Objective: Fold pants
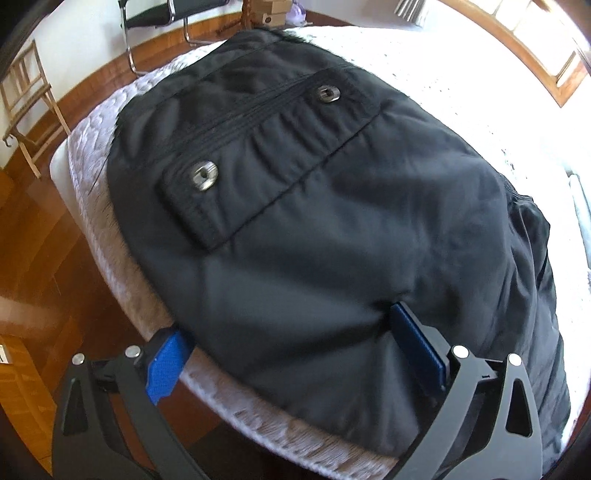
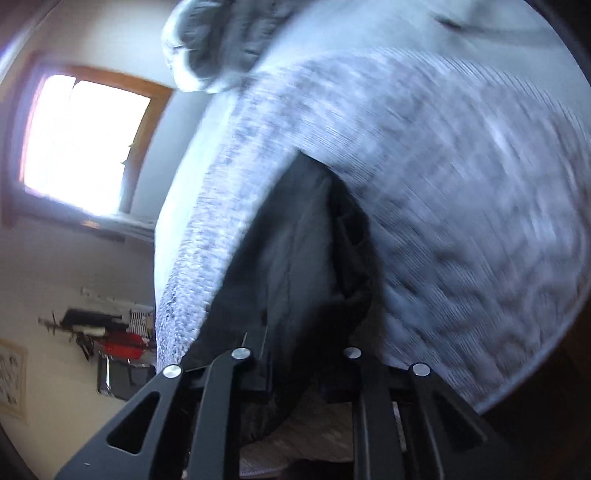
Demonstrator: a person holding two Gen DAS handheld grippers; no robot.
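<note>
Black pants [image 1: 314,206] lie spread on a white quilted bed [image 1: 92,192], a flap pocket with two metal snaps facing up. My left gripper [image 1: 288,354] is open at the near edge of the pants; its blue fingers [image 1: 166,369] stand wide apart, the right one pressed against the cloth, the left one over the bed's edge. In the right wrist view, my right gripper [image 2: 295,373] is shut on a bunched fold of the black pants [image 2: 295,258], which hangs between its fingers against the blurred bed cover [image 2: 461,184].
A wooden floor [image 1: 33,236] lies left of the bed, with a folding wooden chair [image 1: 26,99] and a metal-framed chair [image 1: 166,14] beyond. A bright window [image 2: 81,144] and a cluttered shelf [image 2: 107,332] show in the right wrist view. A pillow [image 2: 218,40] is on the bed.
</note>
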